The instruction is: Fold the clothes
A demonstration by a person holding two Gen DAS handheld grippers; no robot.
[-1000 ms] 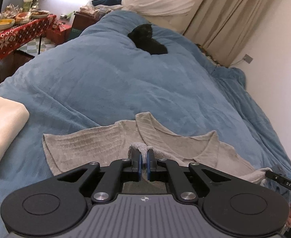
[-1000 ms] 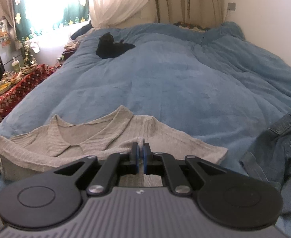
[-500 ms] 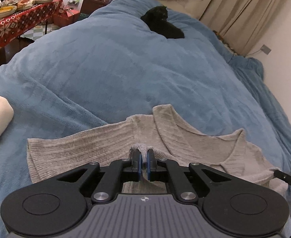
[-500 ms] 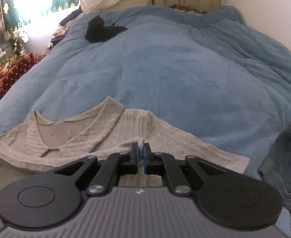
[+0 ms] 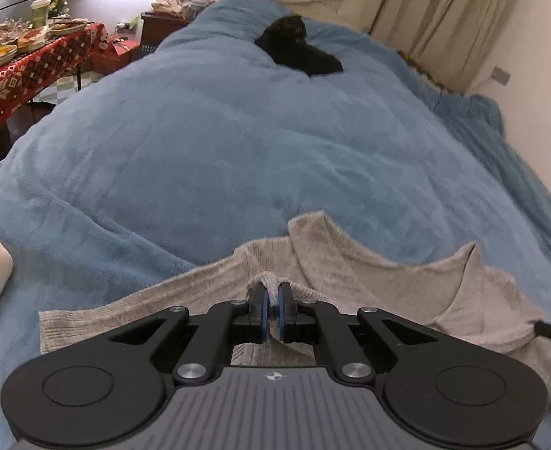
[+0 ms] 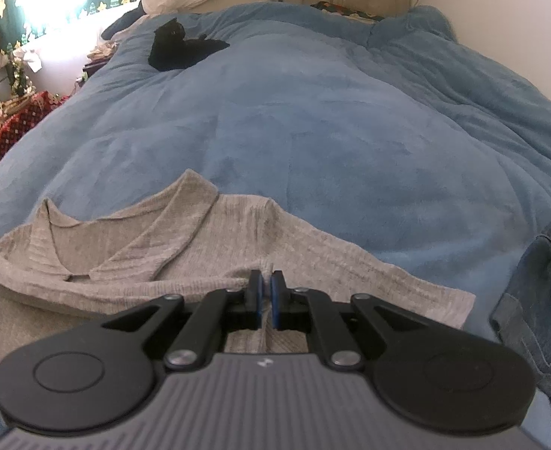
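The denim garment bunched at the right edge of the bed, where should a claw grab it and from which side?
Take the blue denim garment by its stitched hem fold, near the top of the heap. Come from the left, over the bare blue fleece blanket: that edge faces open bedding, while the rest runs out of view.

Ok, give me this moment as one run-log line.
task: fold clothes | left gripper: shut on grey sweater | right gripper: shut on grey sweater | surface: blue blanket

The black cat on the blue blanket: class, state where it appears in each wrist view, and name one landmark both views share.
Left wrist view: black cat near top centre, on the far blue blanket.
Right wrist view: black cat at upper left, on the blanket.
Shared landmark: the grey knit top.
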